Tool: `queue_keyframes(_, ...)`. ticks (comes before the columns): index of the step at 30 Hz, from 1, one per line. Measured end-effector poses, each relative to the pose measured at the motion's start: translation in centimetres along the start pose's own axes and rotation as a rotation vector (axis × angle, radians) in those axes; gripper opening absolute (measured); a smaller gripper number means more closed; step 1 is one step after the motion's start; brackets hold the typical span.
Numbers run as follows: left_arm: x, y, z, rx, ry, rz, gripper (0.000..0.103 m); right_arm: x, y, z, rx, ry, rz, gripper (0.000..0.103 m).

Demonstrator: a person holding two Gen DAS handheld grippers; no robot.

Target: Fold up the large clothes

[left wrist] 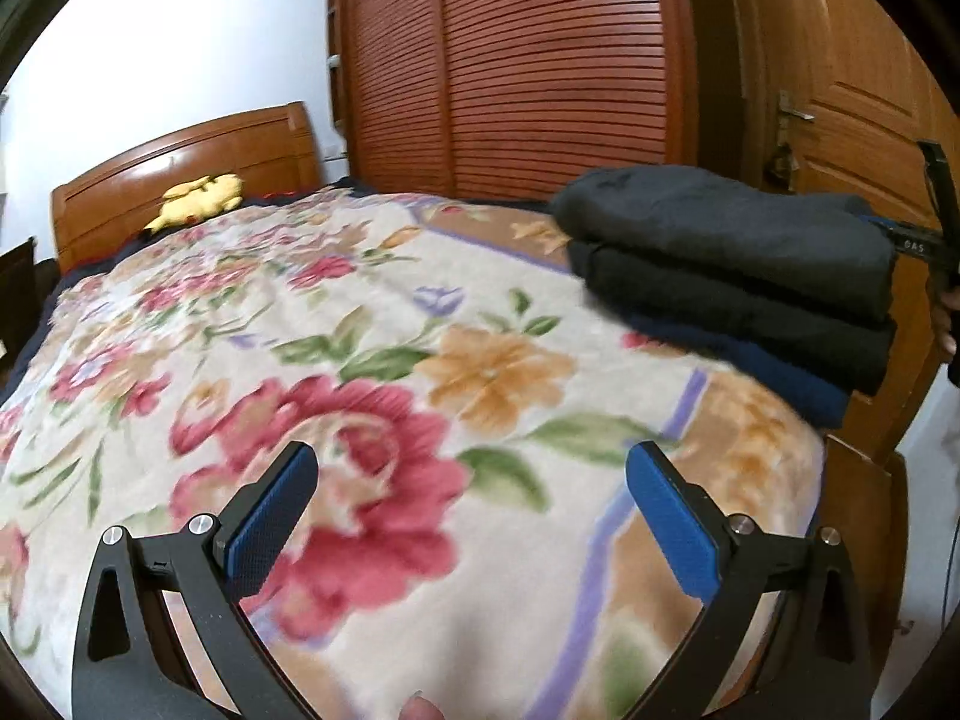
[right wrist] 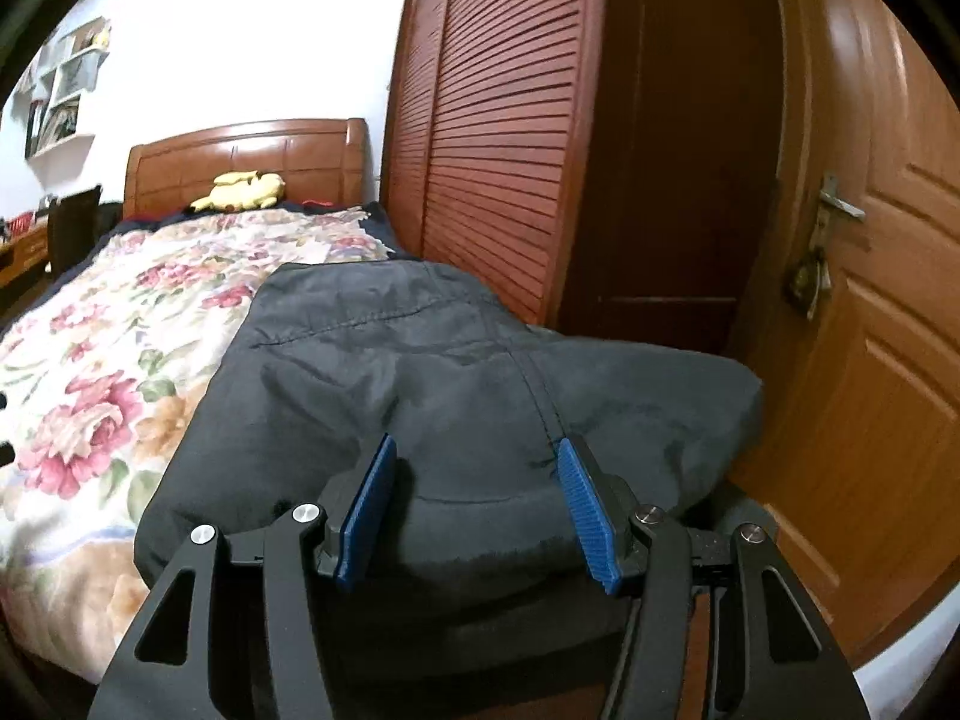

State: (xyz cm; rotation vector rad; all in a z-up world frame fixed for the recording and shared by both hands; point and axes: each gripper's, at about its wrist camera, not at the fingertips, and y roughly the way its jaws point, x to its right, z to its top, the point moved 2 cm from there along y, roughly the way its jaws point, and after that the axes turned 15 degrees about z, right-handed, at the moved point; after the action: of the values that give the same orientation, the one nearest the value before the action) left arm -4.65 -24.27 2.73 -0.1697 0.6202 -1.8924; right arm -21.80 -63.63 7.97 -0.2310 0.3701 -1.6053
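Presently catalogued, tool first, then outward.

Left gripper: jaws spread wide, blue-padded fingers holding nothing, poised over the near part of the bed with no garment between them. A fingertip of the holder shows at the bottom edge of the left wrist view.

Right gripper: jaws spread, blue pads either side of a raised fold of dark cloth; whether the pads touch the fabric cannot be told. Nothing is pinched.

Folded dark garment: grey-black, stitched seams visible, topmost item of a stack at the near right corner of the bed, directly ahead of the right gripper.

Stack of folded clothes: in the left wrist view, two dark layers over a navy piece at the bottom, lying to the right of the left gripper and well apart from it.

Floral blanket: cream ground, red and orange flowers, lilac border stripe; covers the bed and carries the stack.

Yellow plush toy: far end of the bed, against the wooden headboard.

Louvred wardrobe: reddish wood, along the far right side of the bed.

Wooden door: right of the wardrobe, metal lever handle, keys hanging at the lock.

Wall shelves: white, far left.
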Motion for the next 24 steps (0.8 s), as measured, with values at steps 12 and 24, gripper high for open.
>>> queue_keyframes(12, -6.8, -2.3, -5.4, -0.013, -0.077, 0.096, 0.103, -6.6, -4.6, 1.2, 0.081, -0.081, 0.01, 0.058)
queue_keyframes(24, -13.5, -5.2, -9.3, -0.018, -0.16, 0.234, 0.103, -23.1, -1.6, 1.2, 0.051, -0.164, 0.384, 0.073)
